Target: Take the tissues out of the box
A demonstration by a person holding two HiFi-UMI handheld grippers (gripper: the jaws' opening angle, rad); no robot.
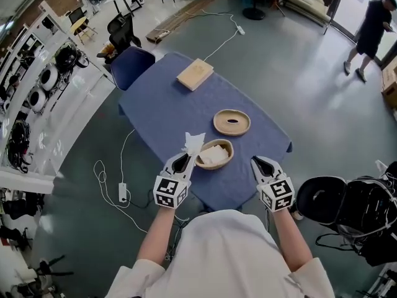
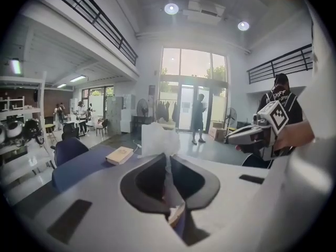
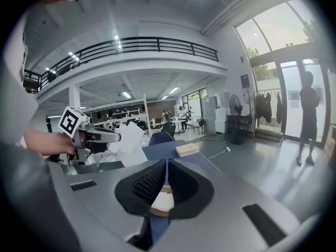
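Thin paper tissue (image 1: 194, 143), matt wooden box (image 1: 215, 154)

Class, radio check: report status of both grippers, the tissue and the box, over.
Left gripper shut on tissue, beside box. Right gripper shut, empty. Lid off, more tissues in box. Nothing in the way.

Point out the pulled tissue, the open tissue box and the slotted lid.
tissue (image 1: 194, 143), head view, upper part of the white sheet.
tissue box (image 1: 216, 166), head view, near rim.
slotted lid (image 1: 220, 122), head view, wood left of slot.

Round wooden box (image 1: 230, 149), open, at the table's (image 1: 167, 104) near edge, holds white tissues (image 1: 214, 155). One crumpled tissue (image 1: 193, 143) stands above its left rim, pinched by the left gripper (image 1: 186, 158).
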